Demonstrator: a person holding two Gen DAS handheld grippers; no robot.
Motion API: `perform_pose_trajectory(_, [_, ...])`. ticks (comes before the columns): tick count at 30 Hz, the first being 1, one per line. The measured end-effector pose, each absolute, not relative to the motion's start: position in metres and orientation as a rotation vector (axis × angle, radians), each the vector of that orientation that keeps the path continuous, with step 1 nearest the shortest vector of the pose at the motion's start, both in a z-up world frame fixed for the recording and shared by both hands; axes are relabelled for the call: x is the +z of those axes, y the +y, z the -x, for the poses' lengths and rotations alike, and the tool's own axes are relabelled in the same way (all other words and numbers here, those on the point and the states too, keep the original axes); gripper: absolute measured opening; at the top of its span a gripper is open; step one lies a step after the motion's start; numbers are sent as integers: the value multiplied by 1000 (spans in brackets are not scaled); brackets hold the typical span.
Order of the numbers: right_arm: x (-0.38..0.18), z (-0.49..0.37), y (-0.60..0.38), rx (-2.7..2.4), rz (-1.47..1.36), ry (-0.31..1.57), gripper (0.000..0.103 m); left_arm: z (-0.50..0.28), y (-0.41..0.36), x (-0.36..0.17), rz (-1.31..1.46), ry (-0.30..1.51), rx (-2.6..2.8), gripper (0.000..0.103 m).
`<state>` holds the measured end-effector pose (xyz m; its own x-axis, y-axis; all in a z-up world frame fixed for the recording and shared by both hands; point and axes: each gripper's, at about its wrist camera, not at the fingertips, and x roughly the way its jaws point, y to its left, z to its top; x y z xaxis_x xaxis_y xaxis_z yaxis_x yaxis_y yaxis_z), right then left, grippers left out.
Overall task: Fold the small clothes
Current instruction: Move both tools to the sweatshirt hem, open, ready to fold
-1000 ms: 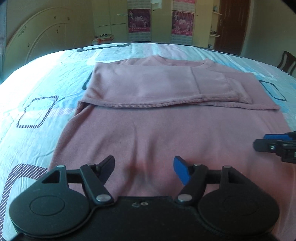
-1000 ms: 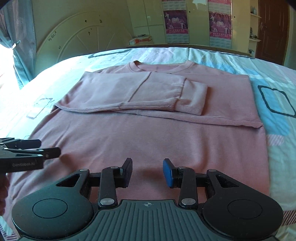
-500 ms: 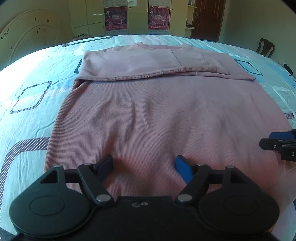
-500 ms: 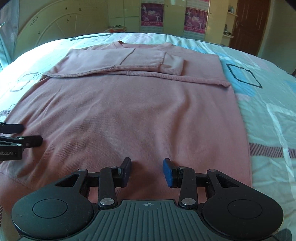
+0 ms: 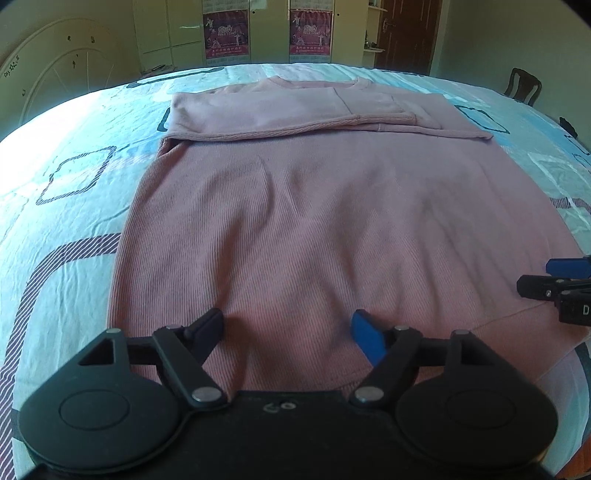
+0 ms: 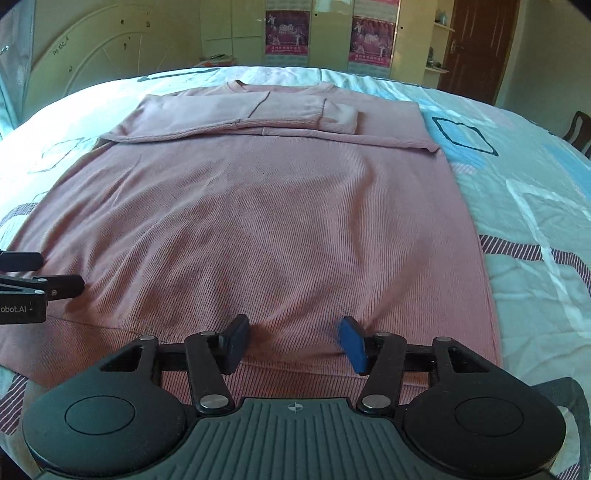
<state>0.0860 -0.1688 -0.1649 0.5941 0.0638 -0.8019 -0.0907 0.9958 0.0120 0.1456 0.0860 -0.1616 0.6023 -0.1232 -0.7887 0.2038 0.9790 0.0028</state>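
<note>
A pink ribbed sweater [image 5: 314, 206] lies flat on the bed, neck at the far end, both sleeves folded across the chest [image 5: 295, 114]. It also shows in the right wrist view [image 6: 258, 221]. My left gripper [image 5: 288, 328] is open, low over the sweater's near hem on its left side. My right gripper [image 6: 291, 339] is open, low over the near hem on the right side. Each gripper shows at the edge of the other's view: the right one [image 5: 554, 284], the left one [image 6: 40, 277].
The bed sheet [image 5: 66, 206] is light blue with dark striped square outlines. A rounded headboard [image 6: 110, 55], cupboards with posters [image 6: 288, 33], a brown door [image 6: 476, 48] and a chair [image 5: 522, 86] stand beyond the bed.
Both grippers have drawn back toward the sweater's near hem and dropped lower. The right gripper's jaws have opened wider. The sweater has not moved.
</note>
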Motion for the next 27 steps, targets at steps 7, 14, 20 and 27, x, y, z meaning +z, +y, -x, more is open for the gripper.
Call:
perform_pose_trajectory(7, [-170, -80, -172, 48, -4, 941, 62, -135, 94, -160, -91, 903, -188, 79])
perform_pose_trajectory(14, [-176, -77, -171, -4, -20, 909, 77, -132, 97, -164, -87, 893, -180, 86])
perform_pose_trajectory(20, [-179, -74, -180, 24, -70, 913, 101, -125, 105, -158, -57, 891, -191, 86])
perform_pose_trajectory(27, [-176, -76, -185, 96, -54, 960, 102, -114, 123, -154, -53, 911, -162, 80])
